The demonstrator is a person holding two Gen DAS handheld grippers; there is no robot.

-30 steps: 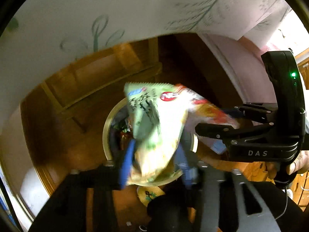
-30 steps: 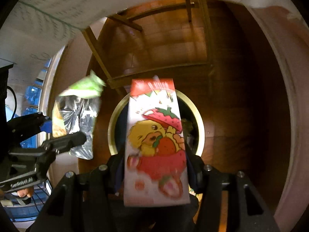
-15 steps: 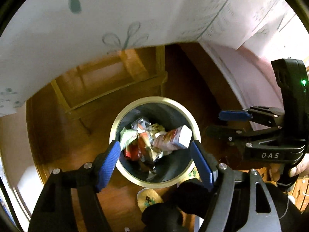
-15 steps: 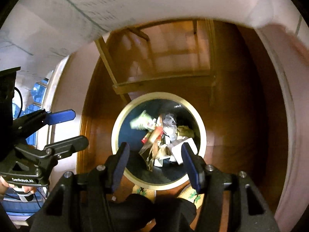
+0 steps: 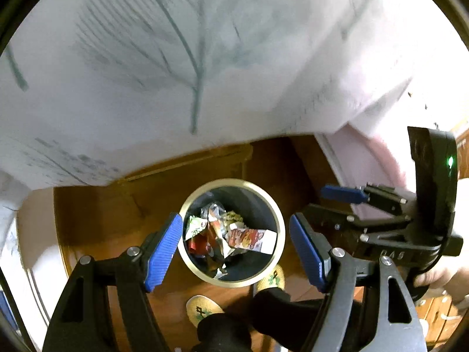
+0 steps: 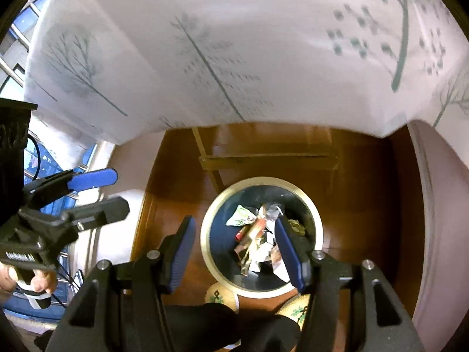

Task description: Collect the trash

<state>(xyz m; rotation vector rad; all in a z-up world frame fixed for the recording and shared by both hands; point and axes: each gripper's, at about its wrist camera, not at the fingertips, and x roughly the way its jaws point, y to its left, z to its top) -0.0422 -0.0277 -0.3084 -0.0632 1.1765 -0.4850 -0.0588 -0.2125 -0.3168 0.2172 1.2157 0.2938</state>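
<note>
Left gripper (image 5: 236, 242): fingers spread wide, blue pads facing each other, nothing between them and nothing held. Seen from the right wrist view, it sits at the far left of the right fingers, gripped by a hand (image 6: 17, 275) at its handle.

Right gripper (image 6: 237, 252): fingers partly apart, empty, pads touching nothing. From the left wrist view it appears off to the right of the left fingers, with a green light on its body.

Bin (image 5: 280, 214): round, dark inside, pale gold rim, standing on the wooden floor (image 5: 117, 214). It lies below and between the left fingers; in the right wrist view it sits below the right-hand finger, whose pad overlaps its rim.

Trash in the bin:
- red and white wrapper (image 5: 253, 238), lying across the heap, nearest the right-hand finger of the left gripper;
- green and white wrapper (image 5: 195, 226), nearest the left-hand finger;
- crumpled silvery foil (image 5: 215, 211), in the middle, beyond the fingertips.

Slippers (image 5: 202, 311): two patterned toes on the floor, just under the bin's near rim, behind the fingers.

Tablecloth (image 5: 190, 58): white with grey tree prints, hanging well beyond the fingertips, filling the upper half of both views. Wooden frame under it, beyond the bin.
</note>
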